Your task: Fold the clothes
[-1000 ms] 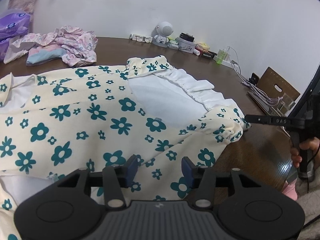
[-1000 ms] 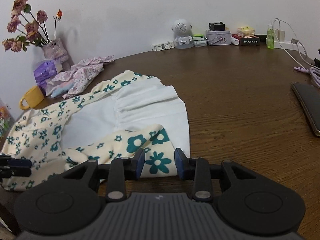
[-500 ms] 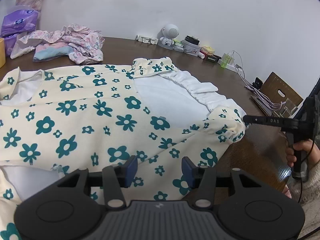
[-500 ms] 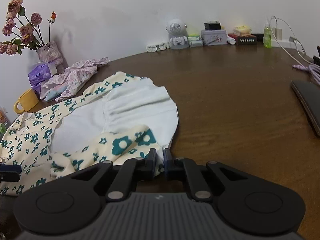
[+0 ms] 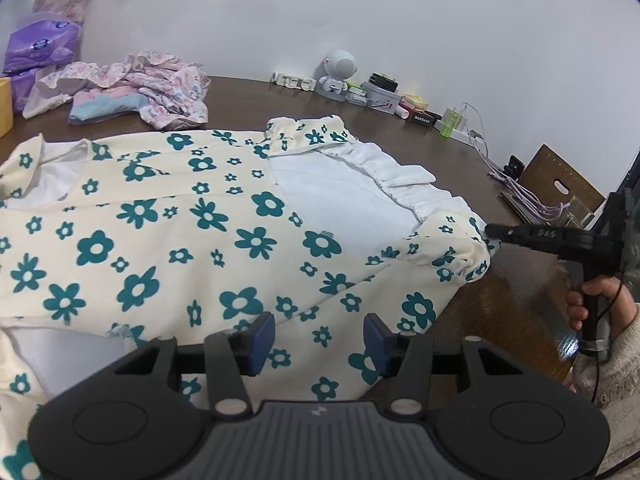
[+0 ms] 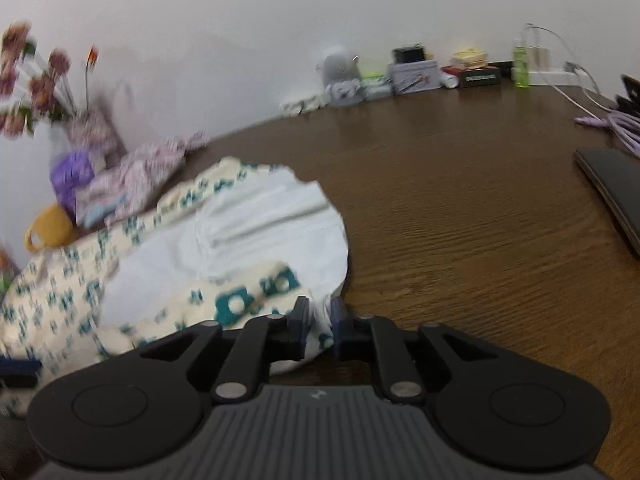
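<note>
A cream garment with teal flowers (image 5: 168, 240) lies spread on the brown table (image 6: 460, 216), its white lining turned up at the hem (image 5: 352, 196). My left gripper (image 5: 318, 338) hovers open over the garment's near edge, nothing between its blue pads. My right gripper (image 6: 319, 318) is shut on the garment's hem corner (image 6: 256, 300), which bunches up between the fingers. In the left wrist view the right gripper (image 5: 490, 232) shows from the side, pinching that corner, with a hand (image 5: 592, 300) on its handle.
A heap of pink clothes (image 5: 132, 92) lies at the back left beside purple tissue packs (image 5: 36, 48) and a yellow mug (image 6: 50, 226). Small items, a white speaker (image 5: 338, 74) and cables (image 6: 600, 116) line the wall. A dark flat device (image 6: 612, 188) lies at right.
My right gripper has closed on the hem corner and is lifting it, the view blurring with motion. My left gripper stays open, and its view has shifted slightly over the garment.
</note>
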